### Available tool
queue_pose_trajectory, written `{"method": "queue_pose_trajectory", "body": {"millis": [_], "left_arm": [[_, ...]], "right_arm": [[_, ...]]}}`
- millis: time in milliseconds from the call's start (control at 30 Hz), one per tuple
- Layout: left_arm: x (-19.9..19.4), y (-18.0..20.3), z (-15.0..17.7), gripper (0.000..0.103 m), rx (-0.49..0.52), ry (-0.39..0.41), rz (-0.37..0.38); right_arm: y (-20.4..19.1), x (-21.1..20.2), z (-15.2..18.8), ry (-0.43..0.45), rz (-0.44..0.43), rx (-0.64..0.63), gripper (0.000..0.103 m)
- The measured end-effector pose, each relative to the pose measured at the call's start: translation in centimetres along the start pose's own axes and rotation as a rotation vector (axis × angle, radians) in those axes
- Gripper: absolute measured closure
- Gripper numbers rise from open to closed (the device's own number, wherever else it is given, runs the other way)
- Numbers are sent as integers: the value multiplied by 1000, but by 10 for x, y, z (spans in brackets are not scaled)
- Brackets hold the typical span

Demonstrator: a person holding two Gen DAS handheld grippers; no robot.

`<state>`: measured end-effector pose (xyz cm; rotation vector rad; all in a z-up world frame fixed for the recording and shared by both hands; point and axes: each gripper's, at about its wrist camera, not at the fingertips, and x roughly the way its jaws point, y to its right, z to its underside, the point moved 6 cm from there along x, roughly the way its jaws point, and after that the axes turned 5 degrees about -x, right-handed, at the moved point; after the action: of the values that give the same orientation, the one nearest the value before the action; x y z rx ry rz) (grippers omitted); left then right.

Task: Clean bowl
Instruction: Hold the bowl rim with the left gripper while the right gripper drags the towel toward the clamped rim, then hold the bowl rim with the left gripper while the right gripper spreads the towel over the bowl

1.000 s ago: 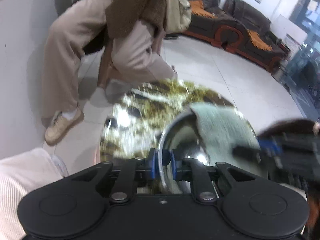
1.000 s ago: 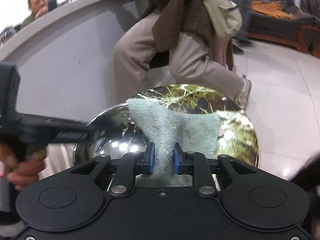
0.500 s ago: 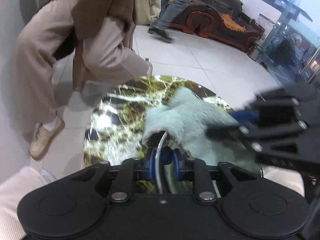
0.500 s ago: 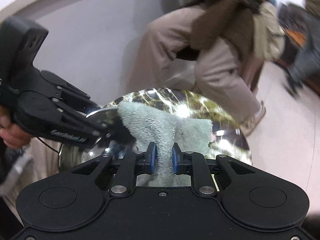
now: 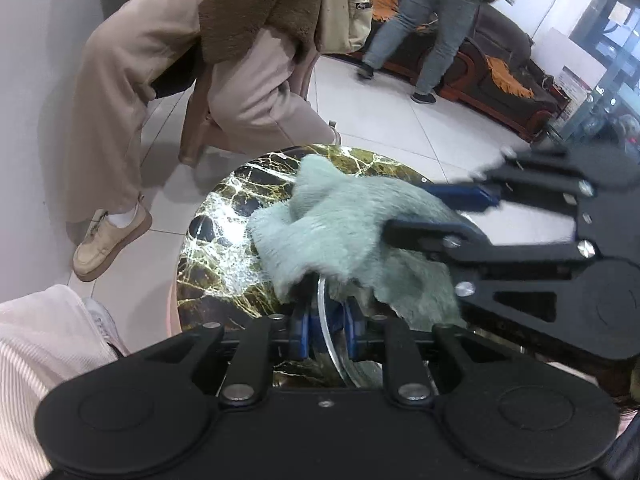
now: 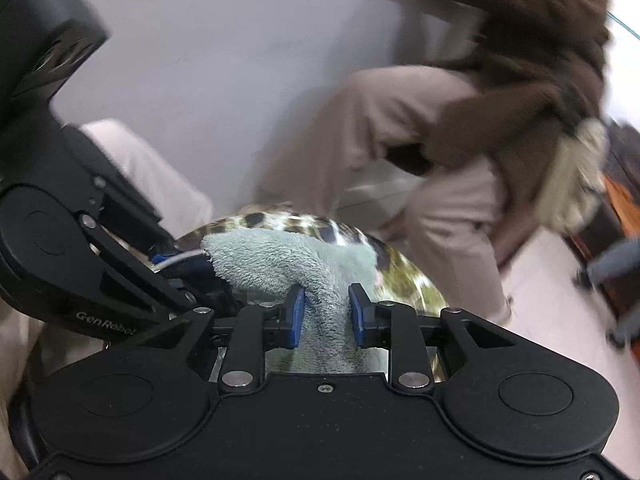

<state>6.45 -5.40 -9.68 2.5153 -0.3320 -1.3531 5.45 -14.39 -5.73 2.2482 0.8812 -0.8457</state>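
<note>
My left gripper (image 5: 324, 320) is shut on the thin rim of the steel bowl (image 5: 336, 364), which stands tilted over a round marble table (image 5: 216, 240). A pale green fluffy cloth (image 5: 344, 224) drapes over the bowl and hides most of its inside. From the right, my right gripper (image 5: 424, 212) reaches in with the cloth between its fingers. In the right wrist view the right gripper (image 6: 326, 308) has the cloth (image 6: 280, 260) bunched between its blue pads, and its jaws are opening. The left gripper (image 6: 172, 264) sits at the left, on the bowl rim (image 6: 180, 258).
A person in beige trousers and a brown coat (image 5: 224, 60) sits on a stool just beyond the table. Another person in jeans (image 5: 436, 28) walks past dark sofas (image 5: 504, 80) at the back. A pale wall (image 6: 200, 80) is to the left, and white tiled floor (image 5: 400, 132) lies around.
The right gripper has rolled and dragged the cloth across the bowl toward the left gripper's grip, so the shiny inside is now covered. Its pads stand a little wider apart.
</note>
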Motion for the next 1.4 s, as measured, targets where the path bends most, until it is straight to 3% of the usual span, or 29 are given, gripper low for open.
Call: {"method": "queue_pose_trajectory", "body": {"millis": [167,267,367,567,833,1033,1133,1233,1400], "left_arm": [[1,-2,-2,87,-31,-5,19],[2,-1,-4,87,-3,-9,21],[2,2,-5,87,48,-18,21],[3,4,-3,86,75,-14,9],[3,3,-2,86,64,-10,10],[2,4,-2,84,97,-20,6],[2,7,-1,85,107,-12,-4],[1,6,1,84,89,-4,-5],[2,3,-1,84,68,-7,12]], "right_arm": [[10,-17,32,-71,51,224,84],[4,-25,37,-107,68,194,84],[5,-24,22,-95,81,122,84],[4,1,-5,-69,23,13,83],[9,-16,39,-162,37,209,84],[2,-18,16,-140,103,81,83],[5,-9,1,-119,90,66,84],[8,0,7,-138,84,86,83],[7,-19,38,-197,56,227,84]]}}
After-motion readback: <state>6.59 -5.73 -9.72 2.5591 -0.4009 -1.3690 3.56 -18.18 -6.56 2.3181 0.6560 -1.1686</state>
